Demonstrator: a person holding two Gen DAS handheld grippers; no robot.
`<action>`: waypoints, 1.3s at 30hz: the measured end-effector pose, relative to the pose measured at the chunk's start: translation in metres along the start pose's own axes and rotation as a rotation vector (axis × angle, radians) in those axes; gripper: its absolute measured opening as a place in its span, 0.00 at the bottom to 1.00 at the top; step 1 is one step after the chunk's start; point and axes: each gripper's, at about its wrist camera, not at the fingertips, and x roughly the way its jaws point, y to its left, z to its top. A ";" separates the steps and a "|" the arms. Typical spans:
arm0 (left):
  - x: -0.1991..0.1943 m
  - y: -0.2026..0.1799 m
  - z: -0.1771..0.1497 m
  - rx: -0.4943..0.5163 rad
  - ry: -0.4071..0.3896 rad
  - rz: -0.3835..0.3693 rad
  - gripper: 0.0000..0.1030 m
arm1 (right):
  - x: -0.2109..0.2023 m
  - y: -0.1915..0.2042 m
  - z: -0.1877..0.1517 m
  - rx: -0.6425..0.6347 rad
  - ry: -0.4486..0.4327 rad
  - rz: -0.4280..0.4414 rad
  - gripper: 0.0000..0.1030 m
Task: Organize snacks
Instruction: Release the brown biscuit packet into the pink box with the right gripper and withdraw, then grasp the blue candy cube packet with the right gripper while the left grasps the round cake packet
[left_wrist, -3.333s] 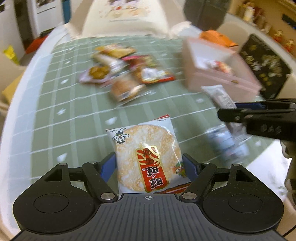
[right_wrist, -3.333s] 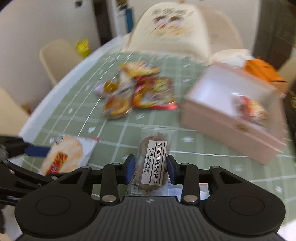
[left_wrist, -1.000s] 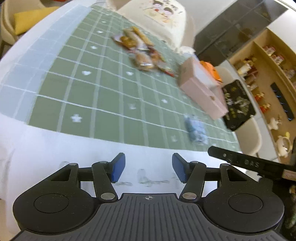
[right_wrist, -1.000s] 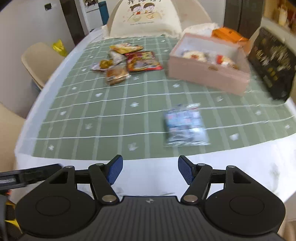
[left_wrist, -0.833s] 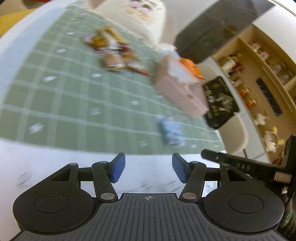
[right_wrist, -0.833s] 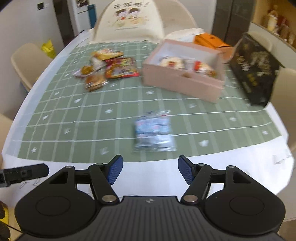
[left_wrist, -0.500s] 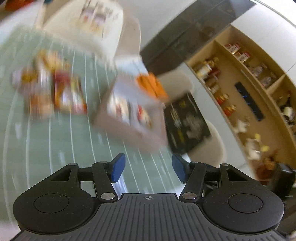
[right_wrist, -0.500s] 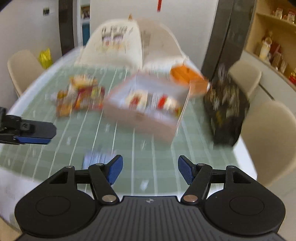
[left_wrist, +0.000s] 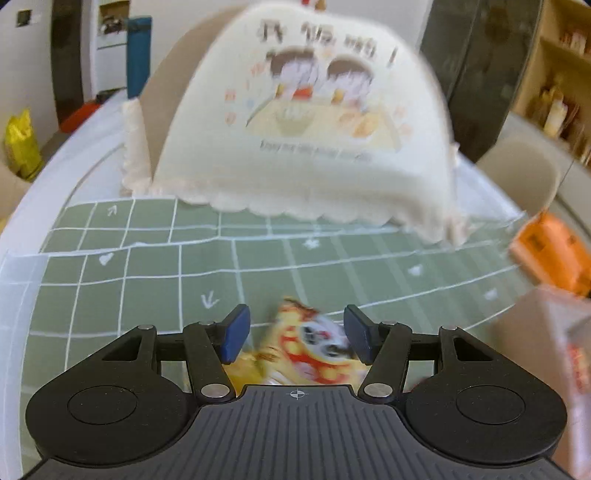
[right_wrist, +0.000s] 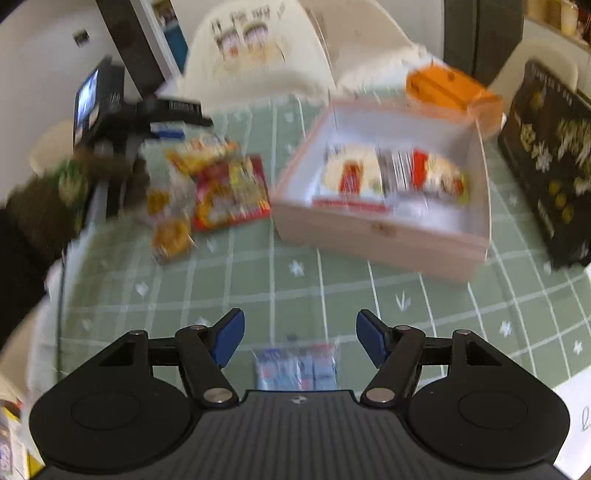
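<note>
- Snacks lie loose left of the pink box (right_wrist: 376, 236), which already holds several packets.
- Left gripper (left_wrist: 295, 332), jaws spread and empty, straddles a yellow packet (left_wrist: 306, 343), apparently lining up a grasp.
- Right gripper (right_wrist: 300, 341), likewise spread and empty, sits above a blue packet (right_wrist: 295, 367), likely its target.

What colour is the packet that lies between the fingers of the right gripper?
Blue and white, with a red strip; the packet shows best, though blurred, in the right wrist view.
</note>
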 end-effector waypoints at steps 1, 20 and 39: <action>0.007 0.002 -0.002 0.010 0.018 -0.014 0.60 | 0.006 -0.001 -0.003 0.003 0.016 -0.012 0.66; -0.133 -0.026 -0.174 0.110 0.171 -0.416 0.48 | 0.047 0.017 -0.040 -0.006 0.106 -0.073 0.69; -0.203 -0.003 -0.205 -0.051 0.071 -0.228 0.47 | 0.044 0.056 -0.054 -0.087 0.080 -0.115 0.60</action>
